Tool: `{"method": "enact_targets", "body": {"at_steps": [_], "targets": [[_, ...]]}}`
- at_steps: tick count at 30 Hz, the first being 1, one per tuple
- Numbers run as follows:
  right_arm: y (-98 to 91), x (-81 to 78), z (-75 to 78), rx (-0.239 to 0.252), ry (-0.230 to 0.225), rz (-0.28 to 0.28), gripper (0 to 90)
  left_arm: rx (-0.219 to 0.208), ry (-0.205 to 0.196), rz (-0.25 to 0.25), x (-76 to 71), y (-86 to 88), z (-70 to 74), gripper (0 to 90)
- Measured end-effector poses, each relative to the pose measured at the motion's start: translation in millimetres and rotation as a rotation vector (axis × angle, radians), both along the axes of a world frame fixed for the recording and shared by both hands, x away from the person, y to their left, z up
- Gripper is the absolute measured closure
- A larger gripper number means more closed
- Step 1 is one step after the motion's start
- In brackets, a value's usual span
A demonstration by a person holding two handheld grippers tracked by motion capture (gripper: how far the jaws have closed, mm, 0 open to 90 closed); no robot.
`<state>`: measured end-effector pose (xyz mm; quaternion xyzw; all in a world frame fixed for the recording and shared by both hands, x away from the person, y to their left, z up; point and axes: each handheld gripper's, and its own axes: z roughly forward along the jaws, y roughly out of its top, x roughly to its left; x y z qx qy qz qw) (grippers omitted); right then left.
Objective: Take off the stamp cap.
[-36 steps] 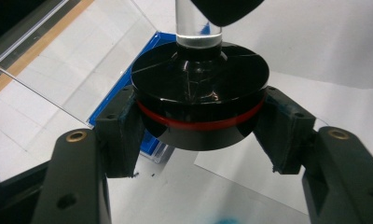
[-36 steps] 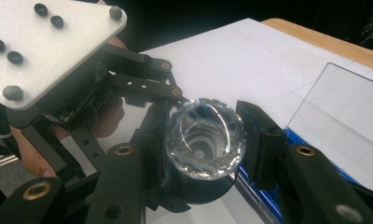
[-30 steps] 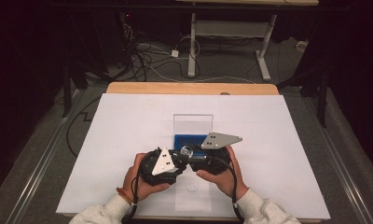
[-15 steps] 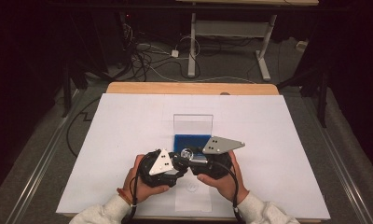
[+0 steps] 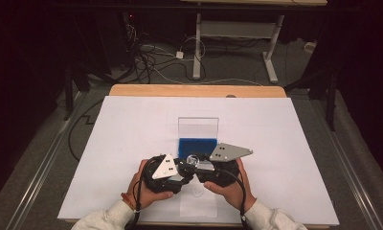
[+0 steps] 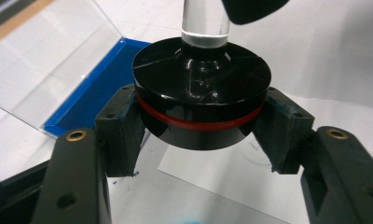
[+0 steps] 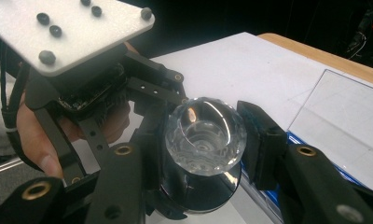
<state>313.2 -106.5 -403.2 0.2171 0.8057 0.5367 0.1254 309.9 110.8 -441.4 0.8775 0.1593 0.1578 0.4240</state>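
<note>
In the high view, both hands are now a little lower in the frame than a moment ago. The grey plate on the right has dropped too, and the two grippers sit closer together. My guess is that the person now has the thing held at both ends and can turn it or pull it apart.

The left gripper (image 5: 184,168) sits at the lower middle of the high view, a bit to the left. Its jaws are about half open and squeeze the round black base (image 6: 201,98) from both sides. A thin red ring (image 6: 198,123) runs around that base. A clear stem (image 6: 205,18) goes up from the base to the top of the frame.

In the middle, the thing is up off the white table (image 5: 132,124), between the two grippers.

The right gripper (image 5: 202,165) is just to the right. Its jaws are also about half open and hug the glass ball (image 7: 205,135) at the far end of the stem. They look like they touch it on both sides.

A blue box (image 5: 198,144) with its clear lid (image 5: 198,127) standing up waits just above the grippers.
</note>
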Motion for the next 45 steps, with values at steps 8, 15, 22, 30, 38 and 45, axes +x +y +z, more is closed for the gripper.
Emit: {"method": "enact_targets", "body": {"at_steps": [8,15,22,30,38,45], "targets": [[-0.5,-3.5,-2.9,0.010,-0.017,-0.007,56.9,-0.017,0.019,-0.013,0.4,0.0,-2.0,37.1],[-3.4,-3.3,-5.2,0.036,-0.002,0.002,56.9,-0.034,0.026,-0.031,-0.5,2.7,-1.9,37.0],[-13.6,1.0,-3.7,0.101,0.047,0.020,56.9,0.008,-0.035,-0.017,-7.0,4.0,8.1,37.0],[-13.2,-2.4,-4.2,0.084,0.028,0.013,56.9,0.010,-0.017,-0.022,-5.6,2.6,7.0,37.0],[-9.2,-7.7,-8.6,0.062,0.003,-0.020,57.0,-0.017,0.024,-0.054,0.7,4.1,-1.7,36.9],[-8.1,-9.4,-14.0,0.055,-0.007,-0.038,57.0,-0.034,0.054,-0.064,3.3,3.0,-7.4,36.9]]}}
